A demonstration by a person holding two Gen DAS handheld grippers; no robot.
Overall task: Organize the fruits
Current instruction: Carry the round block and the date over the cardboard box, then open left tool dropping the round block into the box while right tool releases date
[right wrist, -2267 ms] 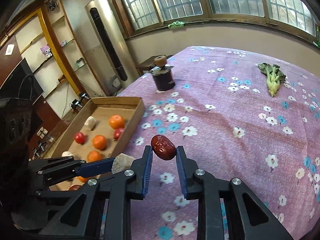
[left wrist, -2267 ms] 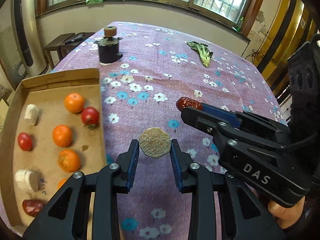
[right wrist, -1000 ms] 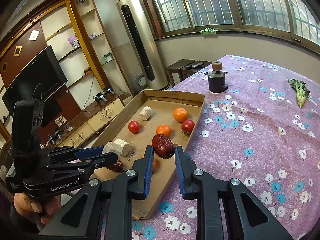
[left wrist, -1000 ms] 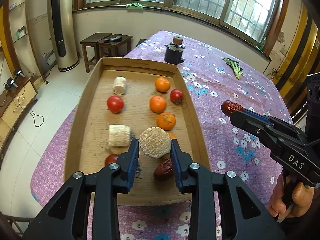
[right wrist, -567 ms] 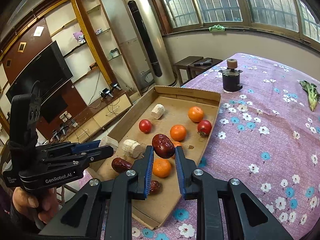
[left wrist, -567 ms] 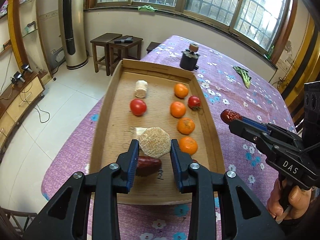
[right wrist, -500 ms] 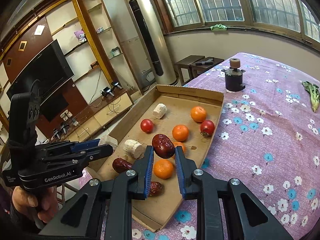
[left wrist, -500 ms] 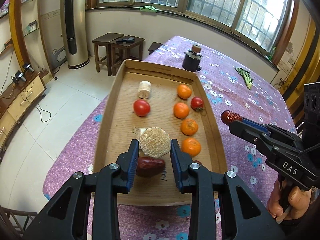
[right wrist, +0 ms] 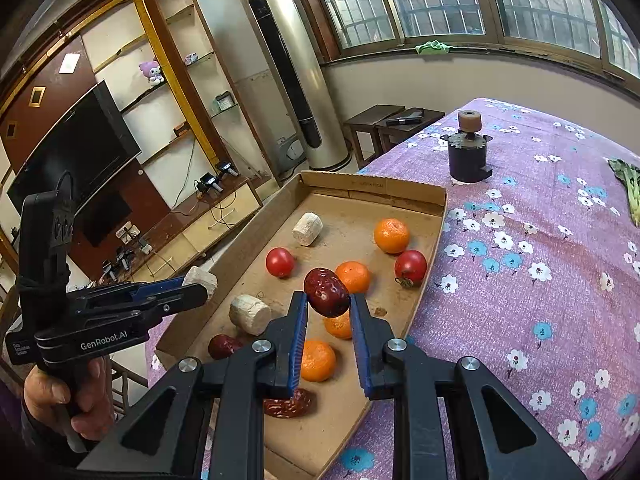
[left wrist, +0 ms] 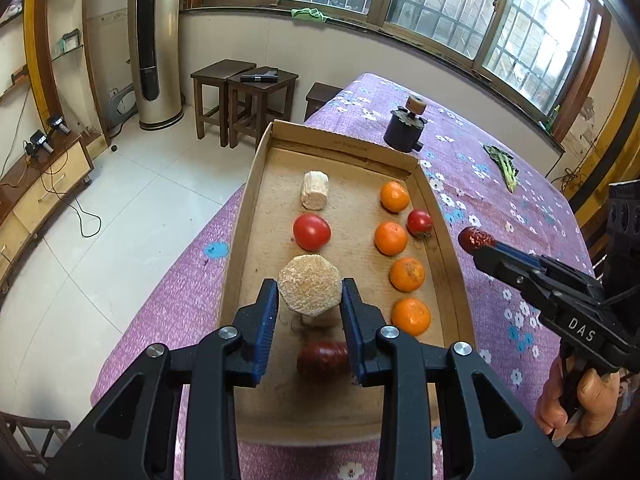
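Left tongs (left wrist: 309, 306) pinch a pale chunky piece (left wrist: 310, 290) above the near-left part of the cardboard tray (left wrist: 240, 236). Right tongs (right wrist: 328, 312) clamp a red date (right wrist: 326, 292) over the tray's right side, long axis slanted, oranges (right wrist: 318, 360) directly below.

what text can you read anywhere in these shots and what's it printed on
"DAS" in white, on the black body of the right gripper, seen in the left wrist view.
"GenRobot.AI" in white, on the black body of the left gripper, seen in the right wrist view.
Small white print at the back end of that left gripper body: too small to read.
Faint print on the far inner wall of the cardboard tray: too blurred to read.
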